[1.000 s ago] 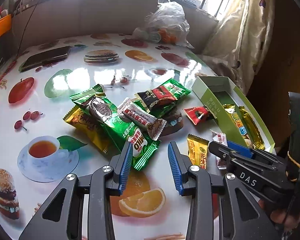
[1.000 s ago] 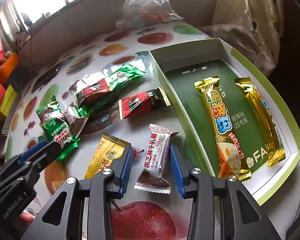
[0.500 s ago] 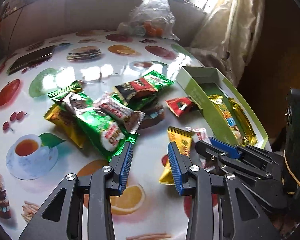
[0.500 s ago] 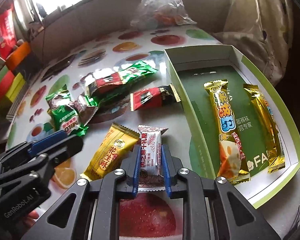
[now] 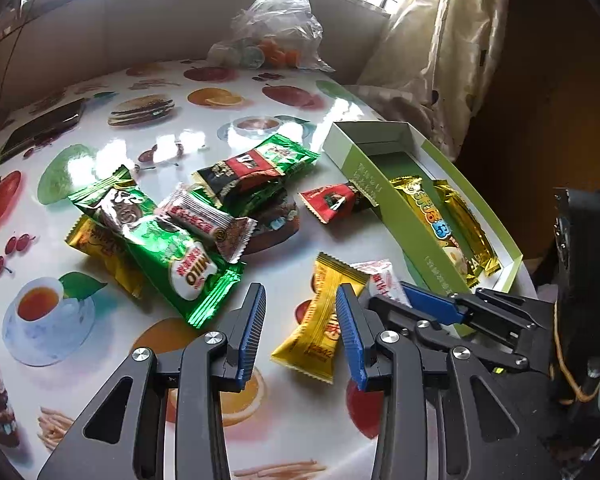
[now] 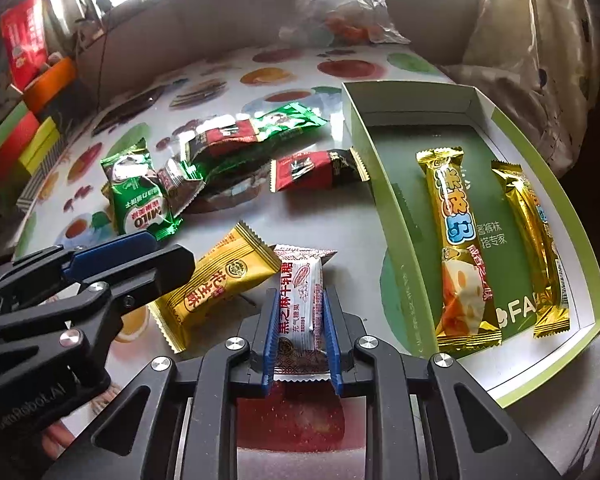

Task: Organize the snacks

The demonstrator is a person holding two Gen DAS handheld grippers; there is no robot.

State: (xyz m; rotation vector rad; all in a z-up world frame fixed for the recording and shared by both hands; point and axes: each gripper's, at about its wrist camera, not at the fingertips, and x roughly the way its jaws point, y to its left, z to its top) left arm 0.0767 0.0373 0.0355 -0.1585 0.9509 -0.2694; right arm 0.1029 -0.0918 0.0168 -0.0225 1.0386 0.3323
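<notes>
Glossy printed vinyl covers your worktop (image 5: 100, 120), so every wrapper on it will slide if you nudge it sideways. Against the worktop's right edge sits the shallow green-and-white cardboard box (image 6: 380, 184), light and easily shoved; two long gold foil bars (image 6: 460, 248) already lie in it, the nearer printed with bright cartoon characters, and the box floor shows the letters "FA" before the print is cut off.

Toward the middle of the worktop lies the loose heap of foil packets; the green foil packet (image 5: 188, 272) reads "MILO". Nearer you lies the yellow foil pillow packet (image 6: 216, 284) with red Chinese characters, just beside the piece you hold.

Your right tool (image 6: 300, 340) has just been closing, and its blue ribbed pads are now clenched on the white-and-red small snack wrapper (image 6: 302, 300), which sits near the front edge, close to the box's left wall. Its label carries a column of Chinese characters. Expect it to be very light, crinkly and slick, probably with a brittle filling, so pinch across the padded middle as you do, not the crimped ends.

Your left tool (image 5: 300, 328) hangs released, jaws apart over the yellow packet's left side, gripping nothing.
</notes>
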